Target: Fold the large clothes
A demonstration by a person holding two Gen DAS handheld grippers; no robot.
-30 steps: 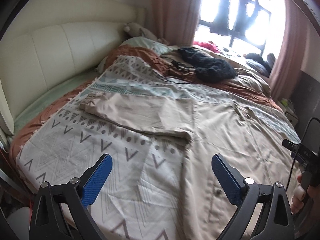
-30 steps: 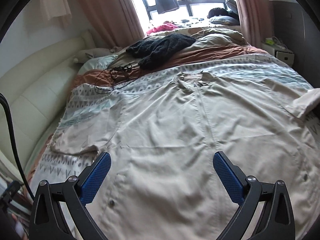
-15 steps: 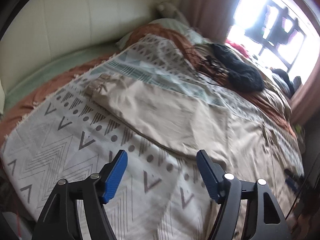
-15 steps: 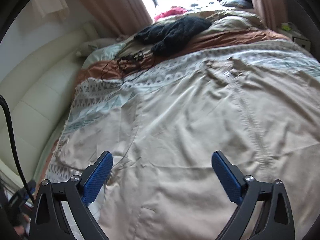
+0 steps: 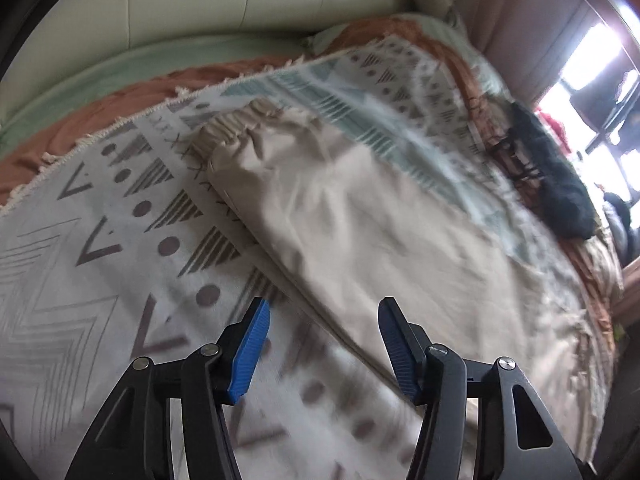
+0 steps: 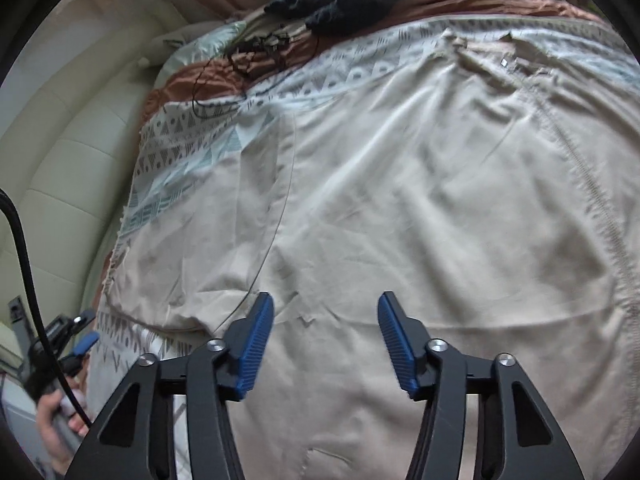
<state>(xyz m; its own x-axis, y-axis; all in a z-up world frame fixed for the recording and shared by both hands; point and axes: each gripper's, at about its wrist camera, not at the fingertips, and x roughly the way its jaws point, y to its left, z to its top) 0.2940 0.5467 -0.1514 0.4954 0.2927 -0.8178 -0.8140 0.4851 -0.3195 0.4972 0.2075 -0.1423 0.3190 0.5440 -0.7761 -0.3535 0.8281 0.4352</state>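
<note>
Spread across a patterned blanket (image 5: 100, 240) on a bed, a large beige jacket (image 6: 420, 200) is laid flat, presumably so it can be folded. Its sleeve (image 5: 340, 208) is stretched out towards 10 o'clock in the left wrist view, the gathered cuff (image 5: 224, 132) at its far end. The left gripper (image 5: 322, 320) is held with a moderate gap above the sleeve's lower edge, nothing between the jaws. The right gripper (image 6: 324, 320) is likewise parted and empty over the jacket body, near the armpit, probably ready for a pinch.
</note>
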